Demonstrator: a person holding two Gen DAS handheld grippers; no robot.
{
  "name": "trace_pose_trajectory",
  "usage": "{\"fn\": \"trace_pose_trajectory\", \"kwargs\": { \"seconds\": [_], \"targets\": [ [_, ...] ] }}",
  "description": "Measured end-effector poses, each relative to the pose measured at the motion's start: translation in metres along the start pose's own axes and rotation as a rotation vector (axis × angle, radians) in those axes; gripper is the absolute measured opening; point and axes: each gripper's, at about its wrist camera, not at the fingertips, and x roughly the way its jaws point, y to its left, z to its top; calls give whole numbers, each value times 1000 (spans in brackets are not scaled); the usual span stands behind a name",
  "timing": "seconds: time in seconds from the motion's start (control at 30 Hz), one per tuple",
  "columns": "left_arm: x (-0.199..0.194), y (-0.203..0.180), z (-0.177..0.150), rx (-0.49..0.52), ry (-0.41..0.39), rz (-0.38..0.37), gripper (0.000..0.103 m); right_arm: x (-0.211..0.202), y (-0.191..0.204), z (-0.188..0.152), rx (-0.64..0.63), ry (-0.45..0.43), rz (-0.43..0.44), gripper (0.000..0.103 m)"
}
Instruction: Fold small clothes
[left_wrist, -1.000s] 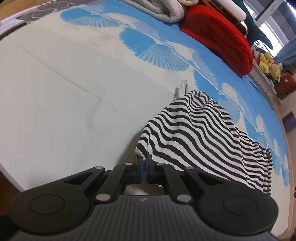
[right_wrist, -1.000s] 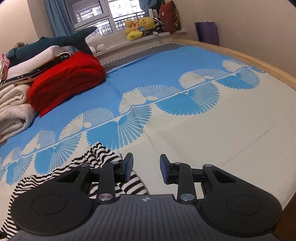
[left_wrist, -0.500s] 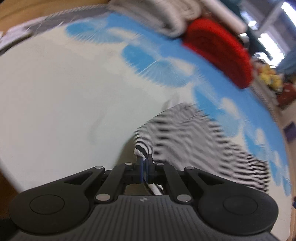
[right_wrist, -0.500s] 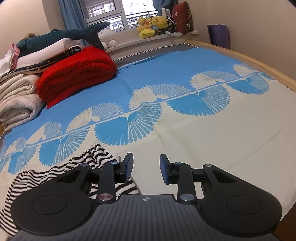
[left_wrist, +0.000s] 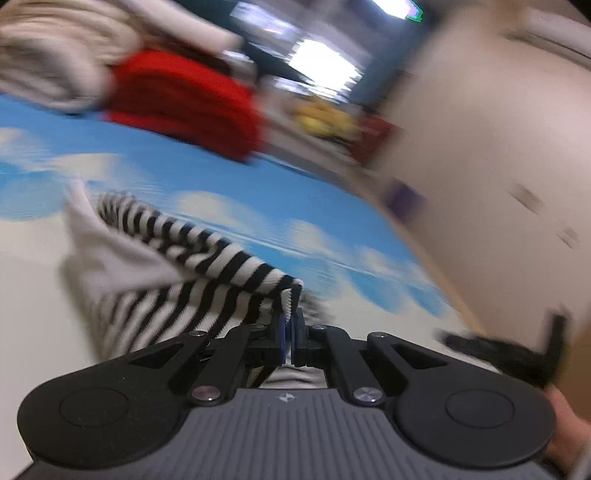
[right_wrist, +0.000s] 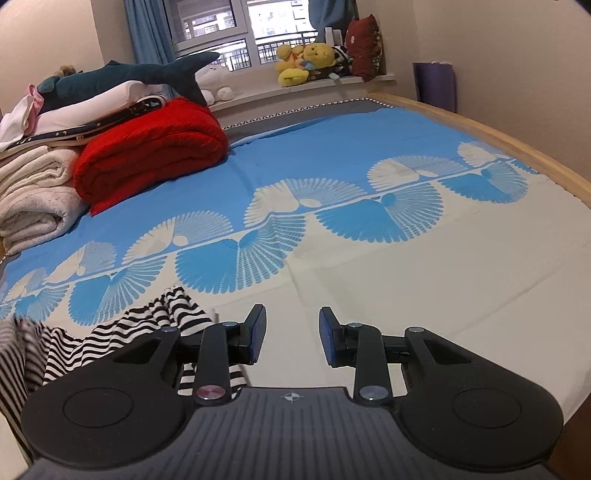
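A black-and-white striped garment (left_wrist: 192, 266) lies on the blue and cream bedspread (left_wrist: 258, 206). My left gripper (left_wrist: 288, 325) is shut on its hem and holds that corner lifted, so the pale inside of the cloth (left_wrist: 107, 254) shows; this view is blurred by motion. In the right wrist view the same striped garment (right_wrist: 147, 325) lies rumpled at the lower left, partly under the left finger. My right gripper (right_wrist: 291, 336) hovers open over the cream part of the bedspread (right_wrist: 443, 288) with nothing between its pads.
A folded red blanket (right_wrist: 151, 147) and a pile of white towels (right_wrist: 33, 195) sit at the far left of the bed, with a plush shark (right_wrist: 125, 77) on top. Stuffed toys (right_wrist: 306, 59) line the windowsill. A wooden bed edge (right_wrist: 498, 140) runs along the right.
My left gripper has swung up and across with the striped hem, peeling the garment over so its pale inside shows. The right gripper has barely moved and stays open.
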Motion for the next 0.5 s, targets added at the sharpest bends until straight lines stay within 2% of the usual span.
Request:
{"fn": "trace_pose_trajectory", "kwargs": {
  "seconds": [0.1,0.23,0.27,0.33,0.4,0.5],
  "targets": [
    [35,-48,-24,115,129,-186,2,-1,-4,0,2,0,-5,33],
    [84,-71,-66,164,373,-240,5,-4,-6,0,8,-8,10,33],
    [87,-71,-70,170,399,-230,5,-3,-6,0,10,-7,16,33],
    [82,-69,-64,176,393,-196,5,0,-3,1,15,9,41,33],
    [68,-61,-45,164,365,-162,15,6,5,0,2,36,85,33],
    [46,-39,-9,191,336,-10,20,15,24,-1,-41,79,177,33]
  ]
}}
